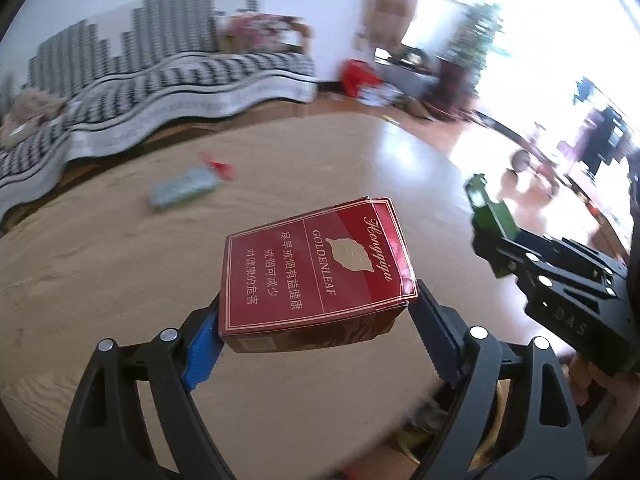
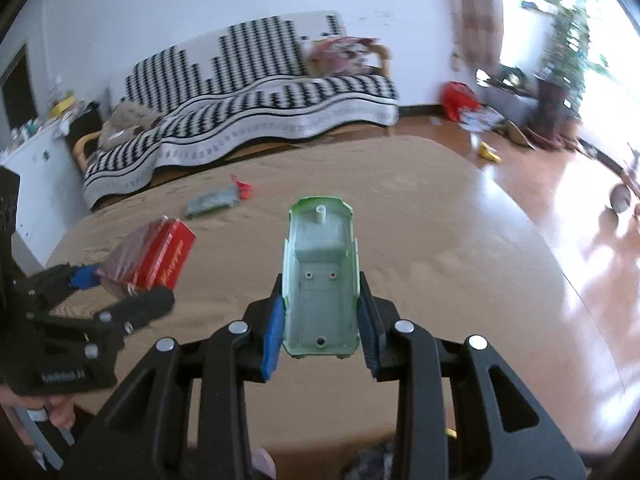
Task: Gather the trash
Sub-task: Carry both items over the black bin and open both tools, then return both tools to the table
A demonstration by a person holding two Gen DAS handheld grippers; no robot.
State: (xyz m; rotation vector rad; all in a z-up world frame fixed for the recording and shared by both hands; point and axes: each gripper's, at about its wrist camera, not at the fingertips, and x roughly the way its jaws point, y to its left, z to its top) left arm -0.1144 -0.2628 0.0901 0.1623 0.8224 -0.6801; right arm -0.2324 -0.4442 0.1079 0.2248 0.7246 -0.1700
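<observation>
Red cardboard fills your left wrist view: the left gripper (image 1: 316, 316) is clamped across a cigarette pack (image 1: 316, 272), held above the wooden table (image 1: 100, 280).

Right wrist view: your right gripper (image 2: 321, 316) is clamped on a pale green plastic shell (image 2: 320, 276). A green wrapper (image 2: 212, 203) remains on the table. Both loads appear mid-carry; next, you need a bin, which neither view shows clearly.

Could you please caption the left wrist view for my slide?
Left gripper clamps a red cigarette pack above the table; right gripper holds a green toy shell.
</observation>
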